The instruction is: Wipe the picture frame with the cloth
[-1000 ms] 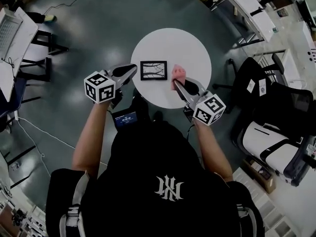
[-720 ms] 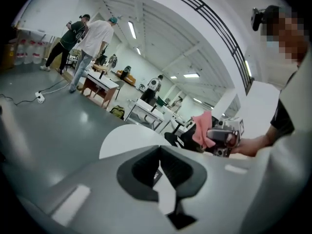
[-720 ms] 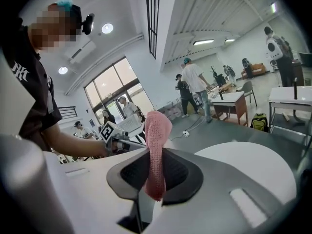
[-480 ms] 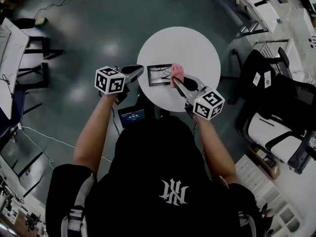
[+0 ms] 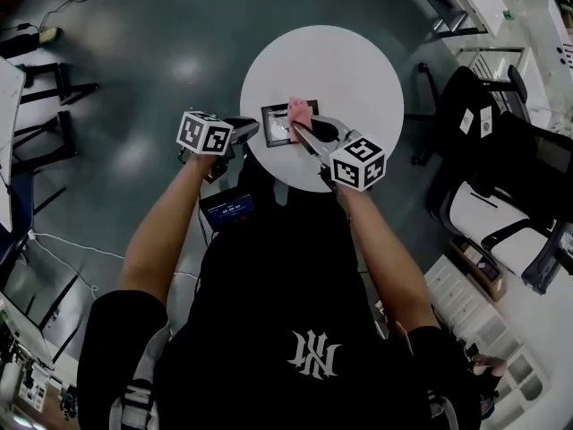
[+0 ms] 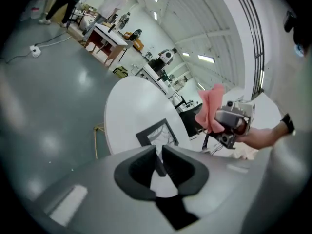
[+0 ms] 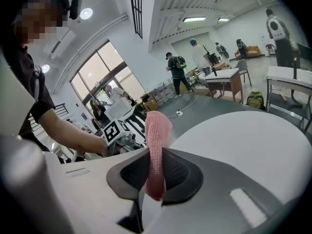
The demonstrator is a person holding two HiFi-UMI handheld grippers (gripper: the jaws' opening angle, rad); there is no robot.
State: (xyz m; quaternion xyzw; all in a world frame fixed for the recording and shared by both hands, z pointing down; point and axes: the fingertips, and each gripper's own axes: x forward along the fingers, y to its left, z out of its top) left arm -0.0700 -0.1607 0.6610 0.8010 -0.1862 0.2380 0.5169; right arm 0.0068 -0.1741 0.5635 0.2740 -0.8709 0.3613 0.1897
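Right gripper (image 5: 301,129) clenched on pink cloth (image 5: 300,111), the cloth at the picture frame's (image 5: 277,125) right edge. Left gripper (image 5: 252,130) pinches frame's left corner. Frame near table's (image 5: 358,65) near rim; bare top beyond.

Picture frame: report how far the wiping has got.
Done: the right gripper has the pink cloth clamped. In hand: the left gripper pinches the picture frame at its edge; the cloth hangs above it. Left: the wiping itself; no contact shows.
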